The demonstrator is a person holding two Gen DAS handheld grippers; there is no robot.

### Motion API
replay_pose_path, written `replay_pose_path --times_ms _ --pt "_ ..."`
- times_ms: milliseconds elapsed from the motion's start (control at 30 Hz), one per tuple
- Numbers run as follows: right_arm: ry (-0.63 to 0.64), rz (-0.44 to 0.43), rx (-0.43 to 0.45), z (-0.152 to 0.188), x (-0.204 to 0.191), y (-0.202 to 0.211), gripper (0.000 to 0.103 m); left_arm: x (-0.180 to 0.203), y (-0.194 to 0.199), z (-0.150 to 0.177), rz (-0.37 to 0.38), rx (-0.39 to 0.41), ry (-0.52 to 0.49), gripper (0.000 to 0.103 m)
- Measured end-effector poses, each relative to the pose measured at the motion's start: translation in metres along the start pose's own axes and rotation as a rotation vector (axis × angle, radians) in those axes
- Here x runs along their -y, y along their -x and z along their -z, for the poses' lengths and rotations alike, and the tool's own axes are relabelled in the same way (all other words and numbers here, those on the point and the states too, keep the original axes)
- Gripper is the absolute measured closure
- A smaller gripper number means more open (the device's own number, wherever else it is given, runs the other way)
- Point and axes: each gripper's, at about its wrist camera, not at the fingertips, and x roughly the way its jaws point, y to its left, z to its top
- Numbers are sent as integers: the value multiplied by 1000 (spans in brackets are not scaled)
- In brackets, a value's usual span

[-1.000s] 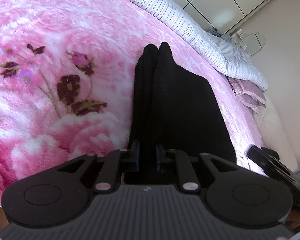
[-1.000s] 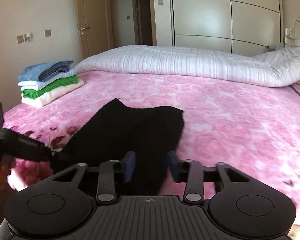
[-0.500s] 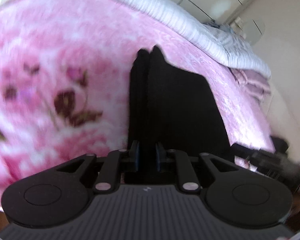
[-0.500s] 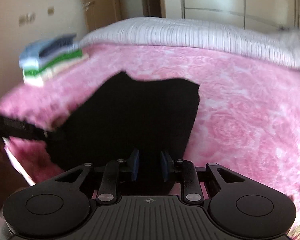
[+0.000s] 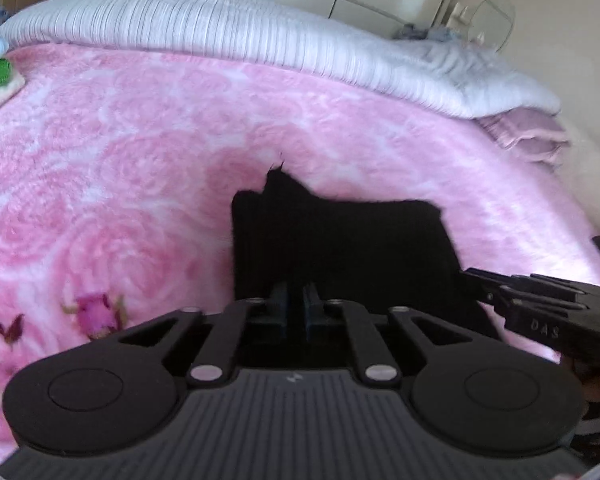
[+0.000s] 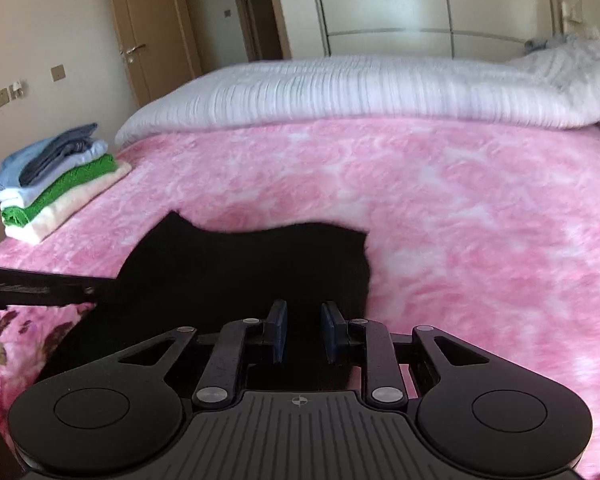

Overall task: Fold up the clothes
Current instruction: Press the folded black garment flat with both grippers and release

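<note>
Mid-fold: black garment (image 6: 244, 280) lies on the pink blanket (image 6: 460, 220), near edge held at both corners. Left gripper (image 5: 295, 306) is clamped tight on the cloth; right gripper (image 6: 303, 330) – jaws part-closed w/ fabric between, probably pinched, dark view. Next: carry both corners fwd together, level – lay onto far edge.

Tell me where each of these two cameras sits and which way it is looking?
Left wrist view: sits on the left gripper, looking along its fingers across the pink blanket toward the striped duvet; the fingers pinch the black garment, and the right gripper enters from the side.
Right wrist view: sits on the right gripper, facing the duvet, wardrobe and stack of folded clothes; the left gripper shows.
Shared: garment, blanket, duvet, wardrobe.
</note>
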Motion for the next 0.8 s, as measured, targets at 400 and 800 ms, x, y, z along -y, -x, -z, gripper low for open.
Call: replay_pose_path --times_ms 400,800 --pt "43 51 -54 -8 -4 -1 79 1 26 4 2 23 53 100" --pt "48 58 -50 4 -23 52 79 17 60 38 11 3 7 100"
